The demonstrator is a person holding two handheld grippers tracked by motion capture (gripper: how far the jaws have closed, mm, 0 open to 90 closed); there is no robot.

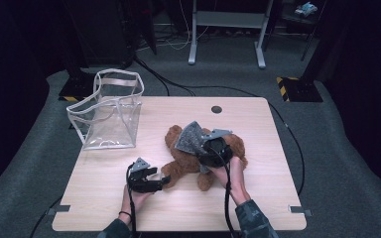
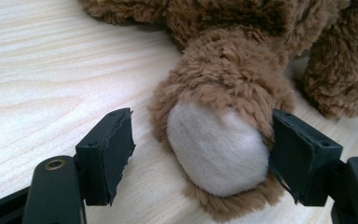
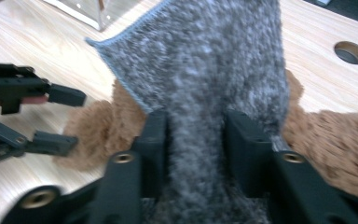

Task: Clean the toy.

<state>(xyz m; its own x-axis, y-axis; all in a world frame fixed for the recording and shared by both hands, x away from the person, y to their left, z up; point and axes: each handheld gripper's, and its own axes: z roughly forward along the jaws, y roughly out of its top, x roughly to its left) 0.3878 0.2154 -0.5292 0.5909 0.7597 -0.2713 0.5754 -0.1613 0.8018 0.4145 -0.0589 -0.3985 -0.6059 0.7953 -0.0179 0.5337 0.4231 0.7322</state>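
A brown teddy bear [image 1: 178,161] lies on the wooden table [image 1: 258,198]. A grey towel cloth [image 1: 191,136] is draped over it. My left gripper [image 1: 161,179] stands open around the bear's foot [image 2: 216,149], which has a white sole. In the left gripper view the right pad [image 2: 298,154] touches the fur and the left pad [image 2: 109,149] stands apart from it. My right gripper [image 1: 201,148] is over the bear. The grey cloth [image 3: 200,56] runs between its parted jaws, and the right gripper [image 3: 196,121] looks open. The left gripper [image 3: 51,116] appears at the left of the right gripper view.
A clear plastic bag [image 1: 111,116] with white trim stands upright at the table's far left corner. A round hole [image 1: 216,109] is in the tabletop near the far edge. Cables trail from both grippers toward the person.
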